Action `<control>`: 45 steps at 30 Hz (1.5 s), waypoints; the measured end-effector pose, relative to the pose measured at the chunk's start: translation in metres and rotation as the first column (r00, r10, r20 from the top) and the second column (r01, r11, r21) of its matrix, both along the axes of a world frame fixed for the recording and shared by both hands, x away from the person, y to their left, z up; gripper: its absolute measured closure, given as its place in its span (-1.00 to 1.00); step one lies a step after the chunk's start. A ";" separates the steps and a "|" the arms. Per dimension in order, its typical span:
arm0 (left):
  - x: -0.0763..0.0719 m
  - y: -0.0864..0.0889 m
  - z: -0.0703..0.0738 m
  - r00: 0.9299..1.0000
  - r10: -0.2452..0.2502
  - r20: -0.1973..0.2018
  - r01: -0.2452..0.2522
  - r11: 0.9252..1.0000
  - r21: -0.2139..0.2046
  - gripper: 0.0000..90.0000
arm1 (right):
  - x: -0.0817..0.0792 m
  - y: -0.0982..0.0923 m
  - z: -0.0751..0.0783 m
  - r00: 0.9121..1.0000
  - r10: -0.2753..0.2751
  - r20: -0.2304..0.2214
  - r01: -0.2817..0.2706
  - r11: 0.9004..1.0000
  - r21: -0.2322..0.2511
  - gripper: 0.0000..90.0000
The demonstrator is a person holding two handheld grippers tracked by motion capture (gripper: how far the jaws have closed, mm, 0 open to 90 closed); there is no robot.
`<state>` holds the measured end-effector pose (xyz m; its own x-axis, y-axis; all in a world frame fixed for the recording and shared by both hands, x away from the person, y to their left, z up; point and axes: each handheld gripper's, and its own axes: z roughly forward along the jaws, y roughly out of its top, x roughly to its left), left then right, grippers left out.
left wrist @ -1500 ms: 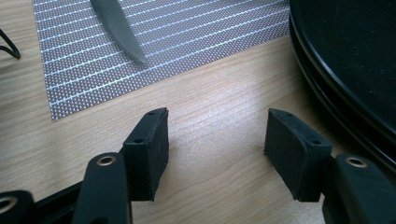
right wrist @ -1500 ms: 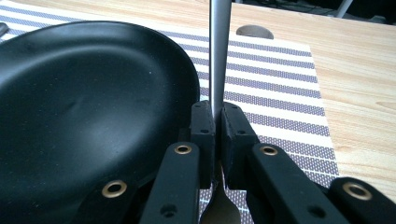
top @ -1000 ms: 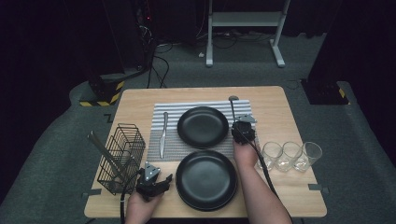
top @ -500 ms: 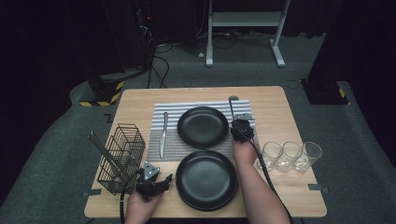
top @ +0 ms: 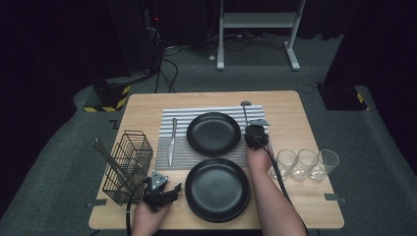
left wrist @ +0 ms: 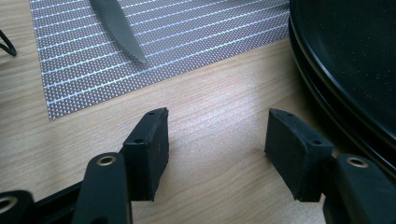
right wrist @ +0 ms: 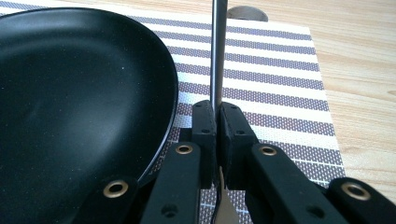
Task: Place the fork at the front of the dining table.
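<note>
A metal spoon (top: 245,112) lies on the striped placemat (top: 179,152), right of the far black plate (top: 213,133), with its bowl pointing away. My right gripper (top: 252,129) is shut on the spoon handle (right wrist: 217,51), which the two jaws (right wrist: 216,112) pinch just beside the plate rim (right wrist: 159,60). My left gripper (top: 172,189) rests low at the table's front left. Its jaws (left wrist: 217,126) stand open over bare wood, with nothing between them. The near black plate stack (top: 217,189) is just to its right.
A knife (top: 171,140) lies on the placemat's left side. A black wire basket (top: 129,164) holding a long utensil (top: 105,157) stands at the front left. Three clear glasses (top: 305,164) stand in a row at the right, close to the right forearm.
</note>
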<state>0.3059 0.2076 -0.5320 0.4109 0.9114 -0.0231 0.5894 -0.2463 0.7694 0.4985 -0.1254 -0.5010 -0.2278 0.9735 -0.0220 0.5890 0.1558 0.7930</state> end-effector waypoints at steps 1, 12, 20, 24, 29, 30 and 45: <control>0.000 0.000 0.000 1.000 0.000 0.000 0.000 1.000 -0.001 -0.11 | 0.000 0.000 0.000 1.000 0.000 -0.001 0.000 1.000 -0.001 0.90; 0.000 0.001 0.000 1.000 0.000 -0.002 0.000 1.000 -0.008 -0.11 | -0.006 0.003 0.006 1.000 0.015 -0.006 -0.015 1.000 0.024 0.91; 0.000 0.001 0.000 1.000 0.000 -0.004 0.000 1.000 -0.012 -0.12 | -0.008 0.005 0.005 0.999 0.000 -0.035 0.002 0.999 0.033 0.91; 0.000 0.001 0.000 1.000 -0.001 -0.004 0.001 1.000 -0.013 -0.12 | -0.007 0.005 0.001 0.999 0.002 -0.045 0.000 0.999 0.041 0.91; 0.000 0.001 0.000 1.000 0.000 -0.004 0.000 1.000 -0.014 -0.12 | -0.005 0.003 0.001 0.999 -0.007 -0.054 0.010 0.999 0.046 0.91; 0.000 0.002 0.000 1.000 0.000 -0.004 0.000 1.000 -0.015 -0.12 | -0.005 0.002 0.000 0.998 -0.012 -0.058 0.015 0.999 0.046 0.91; 0.001 0.003 0.000 1.000 -0.001 -0.007 0.001 0.999 -0.033 -0.12 | 0.005 -0.008 -0.007 0.993 -0.031 -0.112 0.036 0.998 0.047 0.92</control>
<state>0.3067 0.2105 -0.5319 0.4118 0.9095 -0.0557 0.5944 -0.2218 0.7730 0.5035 -0.1332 -0.5076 -0.1935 0.9799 0.0490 0.6785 0.0976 0.7281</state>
